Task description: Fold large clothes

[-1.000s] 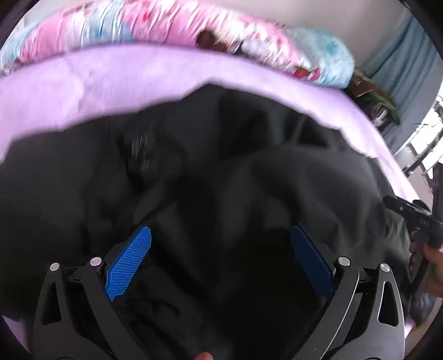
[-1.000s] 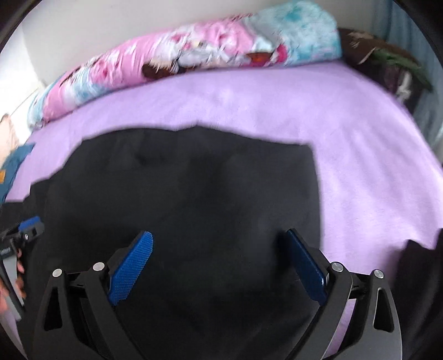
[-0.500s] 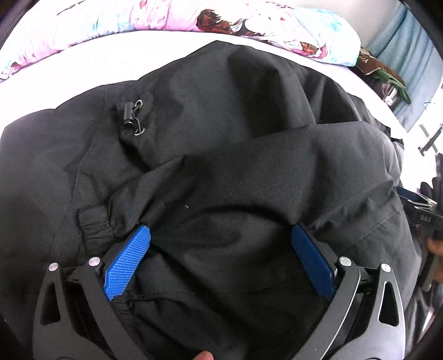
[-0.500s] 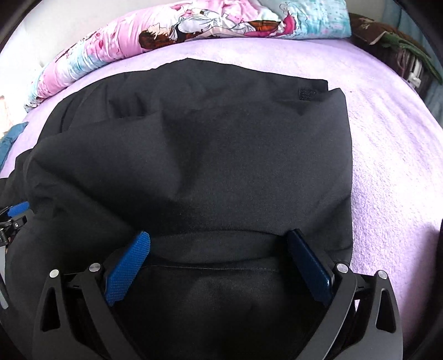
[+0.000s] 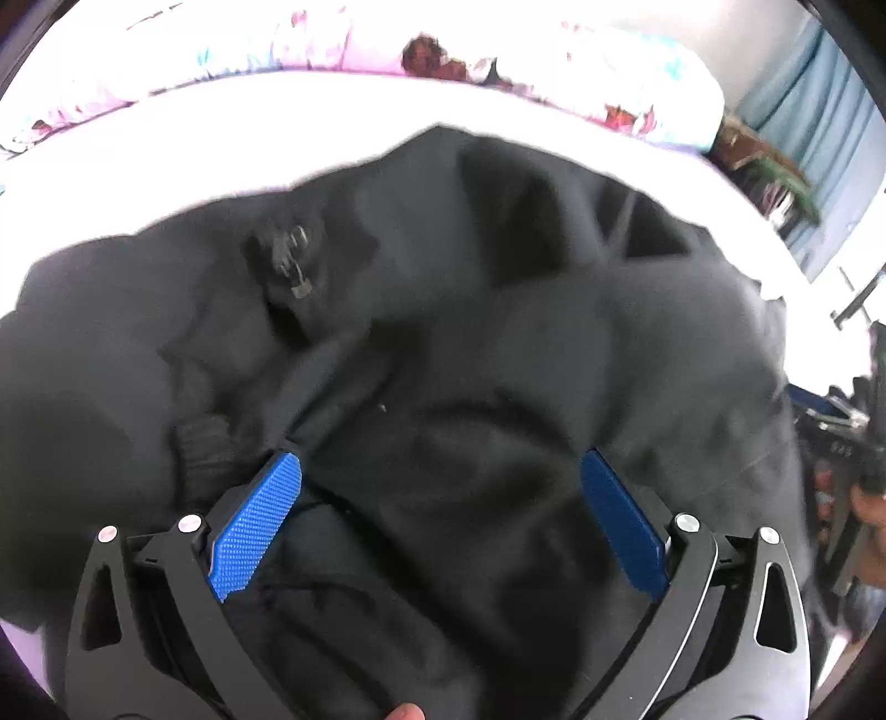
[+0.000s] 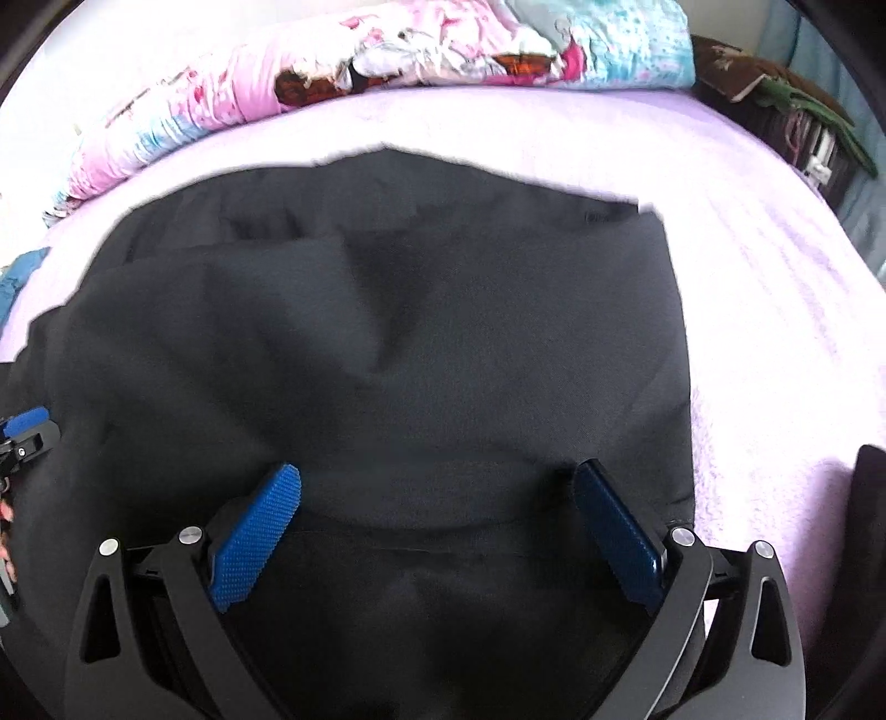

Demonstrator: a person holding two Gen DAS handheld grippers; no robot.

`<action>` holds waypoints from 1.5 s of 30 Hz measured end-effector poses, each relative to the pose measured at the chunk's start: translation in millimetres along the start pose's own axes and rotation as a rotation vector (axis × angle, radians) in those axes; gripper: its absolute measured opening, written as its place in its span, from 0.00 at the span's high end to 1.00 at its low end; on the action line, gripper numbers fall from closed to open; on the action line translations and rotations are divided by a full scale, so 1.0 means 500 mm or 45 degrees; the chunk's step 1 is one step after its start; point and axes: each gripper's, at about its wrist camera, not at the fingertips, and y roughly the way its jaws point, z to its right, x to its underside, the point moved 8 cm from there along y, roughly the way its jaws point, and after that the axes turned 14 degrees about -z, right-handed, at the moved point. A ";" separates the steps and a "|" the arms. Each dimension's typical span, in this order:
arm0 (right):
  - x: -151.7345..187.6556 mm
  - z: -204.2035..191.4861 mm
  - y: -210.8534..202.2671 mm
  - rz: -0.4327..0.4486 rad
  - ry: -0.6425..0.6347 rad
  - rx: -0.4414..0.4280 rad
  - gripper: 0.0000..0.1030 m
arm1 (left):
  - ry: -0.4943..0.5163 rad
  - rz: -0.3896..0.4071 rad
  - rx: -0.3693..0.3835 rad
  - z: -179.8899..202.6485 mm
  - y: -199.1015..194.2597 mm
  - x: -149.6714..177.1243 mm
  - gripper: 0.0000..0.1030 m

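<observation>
A large black jacket (image 5: 498, 343) lies spread on a lilac bed sheet (image 6: 775, 310). A folded layer of it lies across the middle, and a ribbed cuff (image 5: 202, 443) and a cord toggle (image 5: 296, 271) show on the left part. My left gripper (image 5: 440, 471) is open just over the rumpled cloth, nothing pinched between its blue pads (image 5: 257, 531). My right gripper (image 6: 437, 482) is open too, over the smooth right half of the jacket (image 6: 443, 343), near a folded hem. Each gripper shows at the edge of the other's view: the right one (image 5: 830, 421), the left one (image 6: 22, 432).
A long pink and blue patterned pillow (image 6: 387, 50) lies along the far side of the bed. Dark clutter (image 6: 786, 122) sits beside a blue curtain (image 5: 830, 122) at the far right. Bare sheet lies to the right of the jacket. A dark object (image 6: 869, 554) is at the right edge.
Both grippers came down close to the jacket from 1.0 s to 0.5 s ago, then drew back slightly. Both stayed open. The folded layer lies much as before.
</observation>
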 end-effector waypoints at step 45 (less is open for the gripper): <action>-0.085 -0.744 -0.094 0.089 -0.557 -0.275 0.05 | -1.107 0.408 -0.117 -0.979 -0.540 0.340 0.06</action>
